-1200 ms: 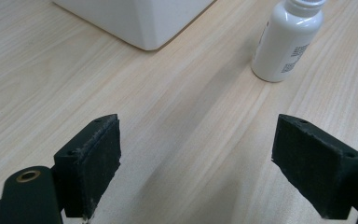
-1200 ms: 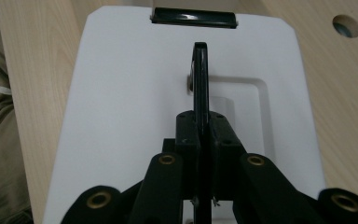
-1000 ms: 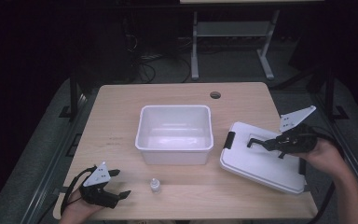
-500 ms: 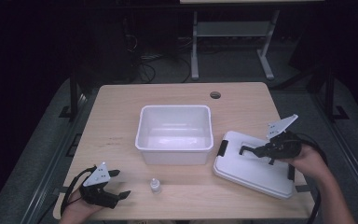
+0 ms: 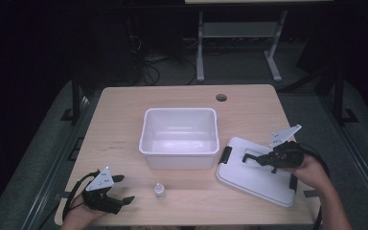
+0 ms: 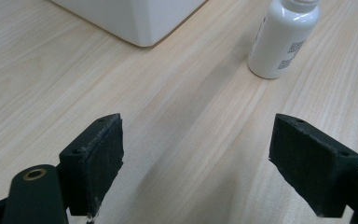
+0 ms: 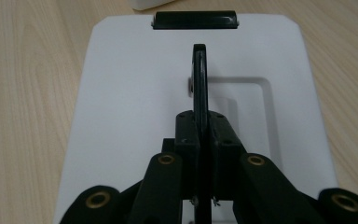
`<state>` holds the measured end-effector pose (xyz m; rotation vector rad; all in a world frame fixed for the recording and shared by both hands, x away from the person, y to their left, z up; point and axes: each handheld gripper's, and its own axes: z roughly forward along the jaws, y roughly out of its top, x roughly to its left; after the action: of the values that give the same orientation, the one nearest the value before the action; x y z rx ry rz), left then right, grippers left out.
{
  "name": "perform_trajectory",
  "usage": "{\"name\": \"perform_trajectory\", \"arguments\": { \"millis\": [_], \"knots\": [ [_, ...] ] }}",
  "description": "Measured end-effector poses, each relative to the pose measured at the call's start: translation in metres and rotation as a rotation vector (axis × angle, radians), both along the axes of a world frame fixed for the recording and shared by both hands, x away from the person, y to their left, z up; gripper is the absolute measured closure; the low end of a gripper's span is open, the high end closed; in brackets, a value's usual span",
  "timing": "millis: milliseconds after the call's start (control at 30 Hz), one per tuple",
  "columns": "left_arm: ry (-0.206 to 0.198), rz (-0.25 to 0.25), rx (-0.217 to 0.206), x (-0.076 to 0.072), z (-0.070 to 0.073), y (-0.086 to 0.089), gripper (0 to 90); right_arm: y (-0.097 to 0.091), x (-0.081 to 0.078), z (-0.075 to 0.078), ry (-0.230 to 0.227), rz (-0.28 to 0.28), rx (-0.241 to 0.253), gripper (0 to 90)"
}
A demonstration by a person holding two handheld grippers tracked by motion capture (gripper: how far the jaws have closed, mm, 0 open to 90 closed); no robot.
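Bottle (image 6: pixel 284 39) cap cut off

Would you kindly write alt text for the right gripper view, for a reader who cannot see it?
The right gripper is shut on the thin black handle of a white lid, which lies flat on the wooden table. A black latch sits at the lid's far edge, and a corner of the white bin lies beyond it.

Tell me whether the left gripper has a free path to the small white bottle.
Probably yes: the left gripper has its jaws open toward the bottle, with bare table between them.
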<state>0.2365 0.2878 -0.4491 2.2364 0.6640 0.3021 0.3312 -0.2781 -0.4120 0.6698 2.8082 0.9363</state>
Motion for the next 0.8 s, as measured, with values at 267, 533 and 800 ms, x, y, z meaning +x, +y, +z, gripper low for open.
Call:
{"name": "perform_trajectory", "arguments": {
  "millis": [267, 533, 800],
  "knots": [
    [-0.001, -0.01, 0.002, 0.0, 0.001, -0.001, 17.4, 0.002, -0.007, 0.001, -0.019, -0.013, 0.008, 77.2],
    [0.014, -0.023, 0.004, 0.0, -0.001, -0.006, 17.4, 0.006, -0.018, -0.006, -0.009, -0.026, 0.029, 59.3],
    [0.023, -0.058, 0.012, 0.001, 0.003, -0.012, 17.4, 0.007, -0.031, -0.004, -0.056, -0.06, 0.015, 44.0]
  ]
}}
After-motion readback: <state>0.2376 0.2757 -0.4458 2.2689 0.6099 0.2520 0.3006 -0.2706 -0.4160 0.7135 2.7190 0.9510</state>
